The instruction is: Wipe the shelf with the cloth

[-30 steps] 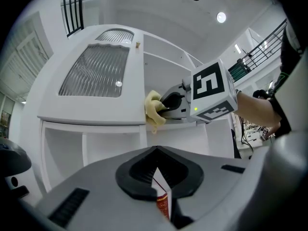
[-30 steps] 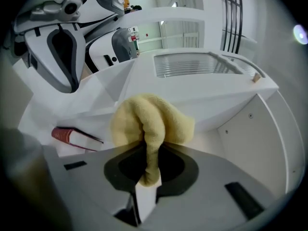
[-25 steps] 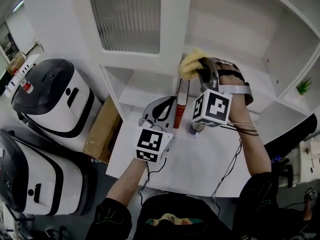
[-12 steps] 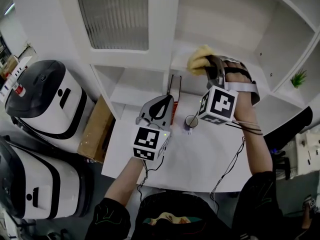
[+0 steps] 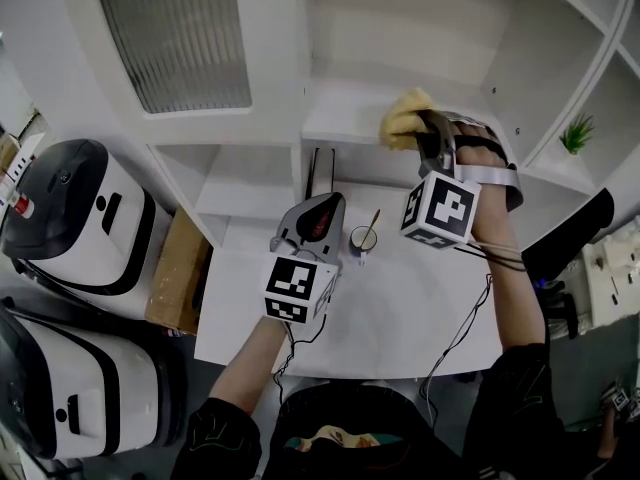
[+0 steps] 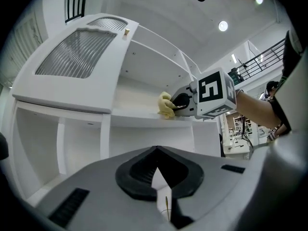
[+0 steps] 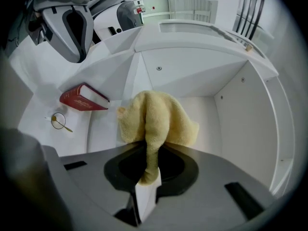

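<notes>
A yellow cloth (image 5: 401,124) rests bunched on the white shelf (image 5: 338,120), near its front edge. My right gripper (image 5: 424,134) is shut on the cloth, and a fold of the cloth (image 7: 155,121) runs down between its jaws in the right gripper view. From the left gripper view, the cloth (image 6: 166,105) and the right gripper (image 6: 183,100) sit on the shelf ledge above. My left gripper (image 5: 316,211) hangs low over the white table (image 5: 400,318), shut with nothing in it, its jaws meeting at the left gripper (image 6: 161,189).
A cup with a spoon (image 5: 362,239) stands on the table beside the left gripper. A red book (image 7: 84,98) stands in the lower compartment. Two white rice cookers (image 5: 62,201) and a cardboard box (image 5: 171,268) sit at the left. A small plant (image 5: 577,133) is far right.
The right gripper has slid the cloth rightward along the shelf, away from the upright divider. The left gripper has stayed over the table near the cup.
</notes>
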A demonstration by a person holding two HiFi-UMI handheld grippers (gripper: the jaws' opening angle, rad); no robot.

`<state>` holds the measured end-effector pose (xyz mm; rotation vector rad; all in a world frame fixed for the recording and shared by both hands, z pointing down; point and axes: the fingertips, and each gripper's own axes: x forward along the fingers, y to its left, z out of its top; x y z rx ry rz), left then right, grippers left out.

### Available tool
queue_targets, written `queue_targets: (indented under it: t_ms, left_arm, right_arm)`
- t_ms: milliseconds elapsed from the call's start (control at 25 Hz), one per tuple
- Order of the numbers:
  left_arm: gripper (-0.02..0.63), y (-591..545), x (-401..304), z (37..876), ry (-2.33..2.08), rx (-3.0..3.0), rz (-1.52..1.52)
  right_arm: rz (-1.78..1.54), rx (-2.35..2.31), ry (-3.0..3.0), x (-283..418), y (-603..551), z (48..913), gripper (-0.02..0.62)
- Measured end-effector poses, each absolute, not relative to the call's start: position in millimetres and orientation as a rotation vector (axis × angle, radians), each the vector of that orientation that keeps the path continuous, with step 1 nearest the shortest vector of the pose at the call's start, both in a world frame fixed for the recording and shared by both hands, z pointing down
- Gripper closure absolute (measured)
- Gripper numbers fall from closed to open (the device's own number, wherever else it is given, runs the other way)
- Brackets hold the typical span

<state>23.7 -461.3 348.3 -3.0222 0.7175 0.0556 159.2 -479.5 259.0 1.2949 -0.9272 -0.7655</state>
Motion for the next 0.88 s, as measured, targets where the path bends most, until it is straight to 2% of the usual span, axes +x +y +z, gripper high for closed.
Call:
queue_targets:
  t_ms: [880]
  left_arm:
    - [0.607,-405,126,355,0.520,-3.119,0.036]
  right_arm:
    - [-0.557,1.411,-0.794,287,-401,261,0.549]
